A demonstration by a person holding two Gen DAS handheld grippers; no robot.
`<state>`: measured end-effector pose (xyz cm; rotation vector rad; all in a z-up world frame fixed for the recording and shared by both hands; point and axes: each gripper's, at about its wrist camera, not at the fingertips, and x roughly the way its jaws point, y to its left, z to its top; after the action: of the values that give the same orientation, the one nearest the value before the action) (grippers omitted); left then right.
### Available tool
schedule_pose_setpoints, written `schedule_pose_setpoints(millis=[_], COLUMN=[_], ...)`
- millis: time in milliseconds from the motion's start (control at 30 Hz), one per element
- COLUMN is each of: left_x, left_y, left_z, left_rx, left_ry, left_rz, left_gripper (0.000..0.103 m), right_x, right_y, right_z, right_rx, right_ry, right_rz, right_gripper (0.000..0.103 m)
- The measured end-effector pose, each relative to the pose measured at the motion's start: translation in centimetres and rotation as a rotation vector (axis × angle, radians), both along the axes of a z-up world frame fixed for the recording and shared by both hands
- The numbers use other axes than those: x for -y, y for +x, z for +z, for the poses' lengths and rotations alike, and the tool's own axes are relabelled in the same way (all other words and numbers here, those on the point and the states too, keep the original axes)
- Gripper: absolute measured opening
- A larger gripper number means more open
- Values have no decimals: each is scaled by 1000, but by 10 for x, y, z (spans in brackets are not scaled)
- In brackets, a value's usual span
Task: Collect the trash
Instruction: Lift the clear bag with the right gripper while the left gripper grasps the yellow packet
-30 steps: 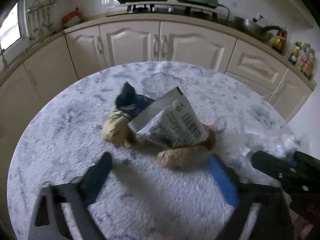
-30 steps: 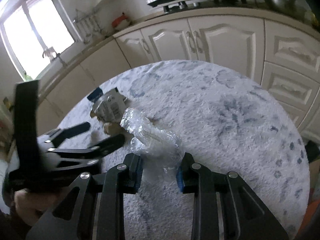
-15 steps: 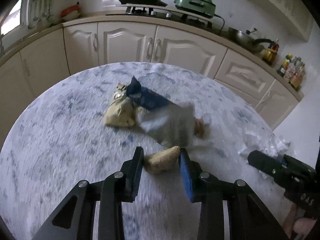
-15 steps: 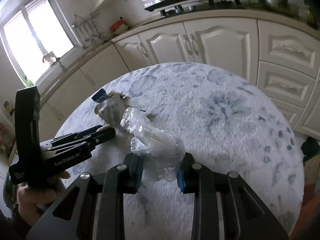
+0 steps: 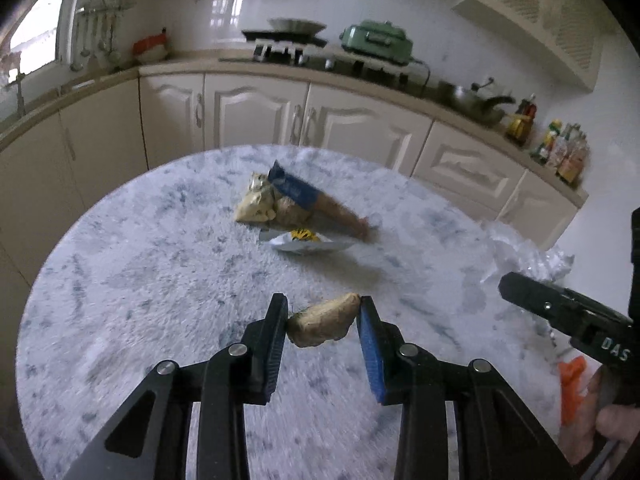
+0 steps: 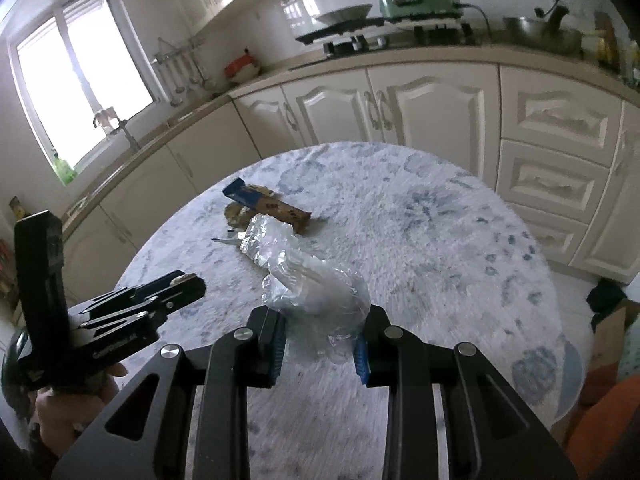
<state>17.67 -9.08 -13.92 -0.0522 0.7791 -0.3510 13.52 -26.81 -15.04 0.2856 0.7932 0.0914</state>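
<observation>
Tan scrap (image 5: pixel 323 325) pinched between left jaws.

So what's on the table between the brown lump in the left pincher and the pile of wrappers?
Only bare marbled tabletop lies between the tan lump in the left gripper and the wrapper pile, seen in the left wrist view.

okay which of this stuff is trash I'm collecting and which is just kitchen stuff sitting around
Trash: tan lump in left gripper; clear plastic in right gripper; wrappers and flat packet on the table.

Bystanders: green cooker, pan, bottles, utensil rack.
</observation>
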Motion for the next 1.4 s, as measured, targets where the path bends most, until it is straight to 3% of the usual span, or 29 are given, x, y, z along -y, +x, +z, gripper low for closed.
schedule_pose_setpoints(millis=[333,800,1100,1400], left_x=[0,-1,52,137], left_y=[-78,-157,-175,-155], left_z=[65,116,127,114], left_rx=[191,335,397,342], left_ry=[-8,-22,-65,-101], left_rz=[0,0,-110,-277], left_gripper=[31,31,31,31], right_x=[-4,2,55,131], right_y=[-40,-80,-111,-147], right_z=[43,90,110,107], right_rx=[93,219,262,244], right_ry=[-22,-61,-97,-126], right_rz=[-4,1,-121,-286], right_gripper=[28,28,28,28])
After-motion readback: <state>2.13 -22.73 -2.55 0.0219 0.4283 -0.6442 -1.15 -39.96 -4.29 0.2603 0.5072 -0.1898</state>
